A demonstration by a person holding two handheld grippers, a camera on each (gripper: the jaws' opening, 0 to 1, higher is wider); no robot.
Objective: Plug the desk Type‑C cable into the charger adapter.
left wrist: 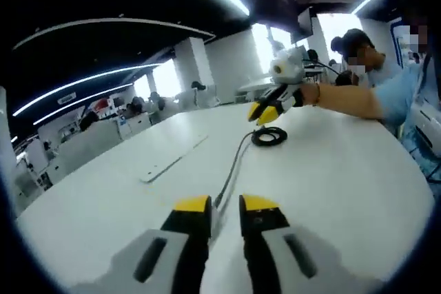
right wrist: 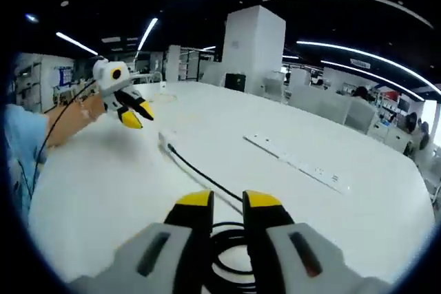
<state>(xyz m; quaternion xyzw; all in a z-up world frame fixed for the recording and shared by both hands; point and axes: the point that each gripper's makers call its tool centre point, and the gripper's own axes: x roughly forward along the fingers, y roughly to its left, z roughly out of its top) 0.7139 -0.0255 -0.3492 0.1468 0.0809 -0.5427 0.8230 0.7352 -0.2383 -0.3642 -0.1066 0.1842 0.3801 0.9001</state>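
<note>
Left gripper view: the left gripper (left wrist: 225,204) sits low over the white bench (left wrist: 344,170), its yellow-tipped jaws parted by a narrow gap, with a pale object between them where the near end of the cable (left wrist: 234,163) arrives; whether the jaws grip it cannot be told. The grey cable runs from the jaws away across the bench to a black coil (left wrist: 269,135) lying flat at the far side. Just above that coil hovers the right gripper (left wrist: 265,111), held by a person's hand (left wrist: 310,93) reaching in from the right; its jaws point down toward the coil, and their opening cannot be told here. A flat white power strip (left wrist: 172,160) lies on the bench to the left of the cable, apart from it.

Right gripper view: the right gripper (right wrist: 228,201) hangs directly over the black coil (right wrist: 231,249), its jaws slightly apart and holding nothing. From the coil the cable (right wrist: 200,173) leads away to a small white end piece (right wrist: 165,139) resting on the bench (right wrist: 103,191). The left gripper (right wrist: 134,115) appears at far left, jaws aimed down close to that end piece. The power strip (right wrist: 296,160) lies to the right, well apart from the cable.
</note>
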